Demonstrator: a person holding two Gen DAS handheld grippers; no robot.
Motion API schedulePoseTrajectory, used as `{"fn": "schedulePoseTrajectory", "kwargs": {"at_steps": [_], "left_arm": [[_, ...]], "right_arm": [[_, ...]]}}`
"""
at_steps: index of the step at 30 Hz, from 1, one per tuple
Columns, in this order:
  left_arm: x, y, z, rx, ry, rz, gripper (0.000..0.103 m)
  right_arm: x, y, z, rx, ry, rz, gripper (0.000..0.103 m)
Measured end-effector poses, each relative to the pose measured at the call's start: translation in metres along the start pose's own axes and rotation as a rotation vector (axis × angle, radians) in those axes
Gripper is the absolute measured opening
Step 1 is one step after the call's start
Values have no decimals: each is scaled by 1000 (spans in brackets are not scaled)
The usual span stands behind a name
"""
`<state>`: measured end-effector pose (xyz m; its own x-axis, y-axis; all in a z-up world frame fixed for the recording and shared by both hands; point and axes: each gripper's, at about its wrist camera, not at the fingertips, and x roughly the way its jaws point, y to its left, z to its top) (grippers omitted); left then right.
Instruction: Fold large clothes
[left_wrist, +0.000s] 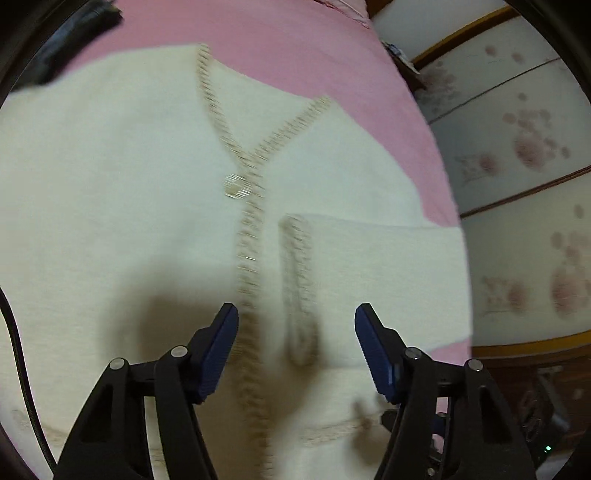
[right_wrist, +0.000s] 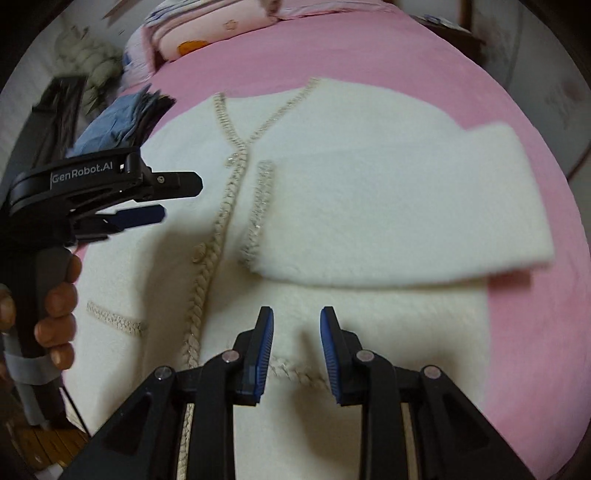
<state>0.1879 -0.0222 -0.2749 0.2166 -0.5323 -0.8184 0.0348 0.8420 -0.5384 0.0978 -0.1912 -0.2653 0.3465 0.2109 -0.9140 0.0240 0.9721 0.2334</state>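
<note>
The only writing I can read is "GenRobot.AI" in pale letters on the black body of my left tool (right_wrist: 147, 216), seen from the right wrist view at the left edge, where my left hand (right_wrist: 55, 306) grips its handle. Its blue pads stand wide apart with nothing between them, hovering over the lower front of the cardigan (left_wrist: 129, 184). My right tool (right_wrist: 296, 314) also has its pads apart, though with a narrower gap, and holds nothing; it hangs above the near hem of the cardigan (right_wrist: 369, 206).

The cream cardigan lies flat, front up, on the pink bed (right_wrist: 369, 55), its V-neck pointing to the far side. Braided trim (right_wrist: 207, 280) runs down the middle, with a button (left_wrist: 238, 185) just below the V. One sleeve (right_wrist: 406, 214) is folded across the chest on the right, its trimmed cuff lying just beside the centre braid.

On the far left a pile of blue and dark clothes (right_wrist: 118, 118) sits at the bed's edge, near the cardigan's shoulder. A pink pillow (right_wrist: 207, 29) lies at the far end. Bare pink sheet shows to the right of the cardigan and beyond its collar. A floral-patterned wall (left_wrist: 524, 147) stands beyond the bed's right edge.
</note>
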Motion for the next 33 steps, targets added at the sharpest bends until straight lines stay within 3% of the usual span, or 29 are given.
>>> {"fn": "schedulePoseTrajectory", "kwargs": {"at_steps": [3,9,12,14,15,16,19,23,27,30,33], "left_arm": [[22,-9,-4,5,71,-78,64],[59,-1,-20,-48,179,-104,63],[70,-1,-20,-78,185,-131,63],[74,-4,-18,-91,176,-121,51],[72,-3,-8,-98,173,-108,13],[76,-6,-3,-99,173,-79,14],[50,-23,15,-80,89,-12,13],[-44,-57,52,33,-178,-29,13],[-113,-54,82,115,-380,29,13],[-124,-28,94,144,-412,146,14],[-93,25,87,93,-311,272,15]], "right_arm": [[-4,-16,-5,74,-10,-5,26],[-9,-34,-4,173,-39,-21,26],[-9,-41,-5,190,-37,-20,26],[-8,-45,-6,191,-28,-27,26],[-9,-49,-8,191,-21,-30,26],[-8,-51,-8,193,-15,-33,26],[-13,-59,-8,199,-15,-48,26],[-22,-71,1,203,-37,-89,26],[-20,-87,10,218,-71,-158,36],[-14,-93,16,222,-83,-188,36],[-1,-92,23,194,-86,-227,36]]}}
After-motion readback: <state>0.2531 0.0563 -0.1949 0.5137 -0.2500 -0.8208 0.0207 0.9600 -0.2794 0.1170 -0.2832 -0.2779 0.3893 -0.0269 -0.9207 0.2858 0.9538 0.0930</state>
